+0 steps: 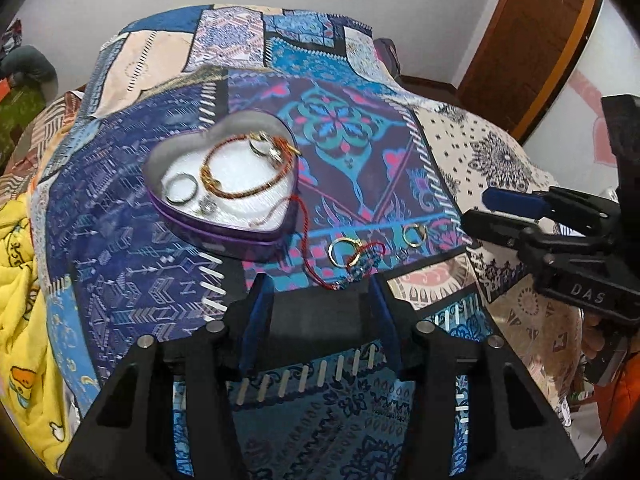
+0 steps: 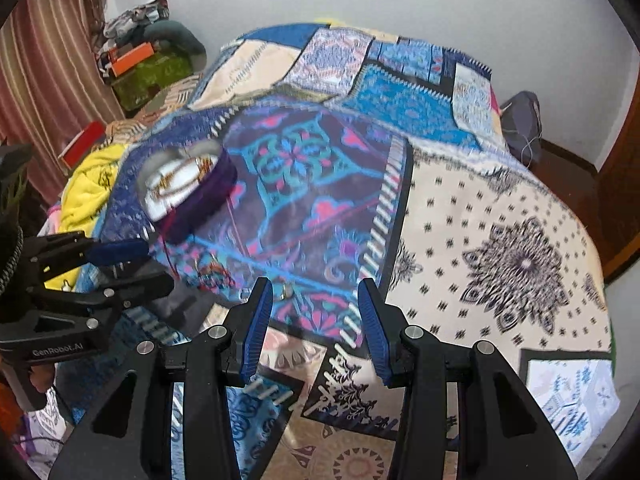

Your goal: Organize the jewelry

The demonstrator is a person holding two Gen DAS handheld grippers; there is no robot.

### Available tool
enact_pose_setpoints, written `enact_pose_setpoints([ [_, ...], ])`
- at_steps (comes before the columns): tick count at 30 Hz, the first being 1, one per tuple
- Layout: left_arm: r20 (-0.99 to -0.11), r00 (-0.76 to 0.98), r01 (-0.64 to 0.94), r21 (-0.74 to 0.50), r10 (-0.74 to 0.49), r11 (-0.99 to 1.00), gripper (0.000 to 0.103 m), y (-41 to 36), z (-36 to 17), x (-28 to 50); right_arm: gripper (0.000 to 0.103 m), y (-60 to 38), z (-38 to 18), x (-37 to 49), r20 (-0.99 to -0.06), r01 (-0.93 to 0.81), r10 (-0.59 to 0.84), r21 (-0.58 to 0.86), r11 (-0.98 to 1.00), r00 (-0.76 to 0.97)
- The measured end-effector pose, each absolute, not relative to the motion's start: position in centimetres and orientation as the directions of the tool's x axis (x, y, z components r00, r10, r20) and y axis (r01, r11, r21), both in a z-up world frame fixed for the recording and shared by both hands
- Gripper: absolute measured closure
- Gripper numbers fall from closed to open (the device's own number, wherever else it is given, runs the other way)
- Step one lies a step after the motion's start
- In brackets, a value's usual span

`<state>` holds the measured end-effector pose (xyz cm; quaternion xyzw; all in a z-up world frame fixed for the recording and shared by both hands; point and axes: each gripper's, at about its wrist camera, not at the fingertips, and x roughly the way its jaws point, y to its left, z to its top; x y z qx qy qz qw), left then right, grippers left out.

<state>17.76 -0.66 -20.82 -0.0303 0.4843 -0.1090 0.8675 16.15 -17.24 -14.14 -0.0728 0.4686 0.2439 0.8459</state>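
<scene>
The gold rings (image 1: 343, 251) are located just ahead of the left gripper (image 1: 320, 300), nearer than the right gripper (image 2: 316, 300); both sets of fingers are held open, empty.

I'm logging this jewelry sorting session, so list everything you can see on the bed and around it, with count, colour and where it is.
heart-shaped tin: one, purple outside, silver inside, on the bedspread left of centre
bracelet: one, red and gold cord, inside the tin
rings in the tin: about three, silver, along its left and back
gold rings: two, on the bedspread right of the tin
red cord piece: one, with blue beads, trailing from the tin's rim onto the bedspread
bedspread: one, blue, purple and cream patchwork
yellow blanket: one, left edge
left gripper: black, blue pads, open
right gripper: black, blue pads, open, empty
</scene>
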Motion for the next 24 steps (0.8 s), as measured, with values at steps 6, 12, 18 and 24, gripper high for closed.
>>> enact_pose_setpoints([
  [6, -0.825, 0.509, 0.207, -0.160, -0.246, 0.965, 0.057, -1.4, -21.3, 17.8, 0.063, -17.4, -15.9, 16.3, -0.847, -0.464, 0.351, 0.144, 0.874, 0.399],
  [12, -0.818, 0.513, 0.225, -0.164, -0.260, 0.960, 0.058, -1.7, -21.7, 18.1, 0.063, -16.8, -16.8, 16.1, -0.854, -0.496, 0.377, 0.168, 0.852, 0.359],
  [18, -0.814, 0.522, 0.232, -0.152, -0.255, 0.961, 0.059, -2.0, -22.0, 18.2, 0.062, -16.1, -16.9, 16.1, -0.852, -0.518, 0.392, 0.175, 0.837, 0.347],
  [24, -0.818, 0.521, 0.241, -0.134, -0.245, 0.961, 0.062, -2.2, -22.0, 18.4, 0.066, -15.4, -16.8, 16.6, -0.845, -0.522, 0.417, 0.202, 0.829, 0.335],
])
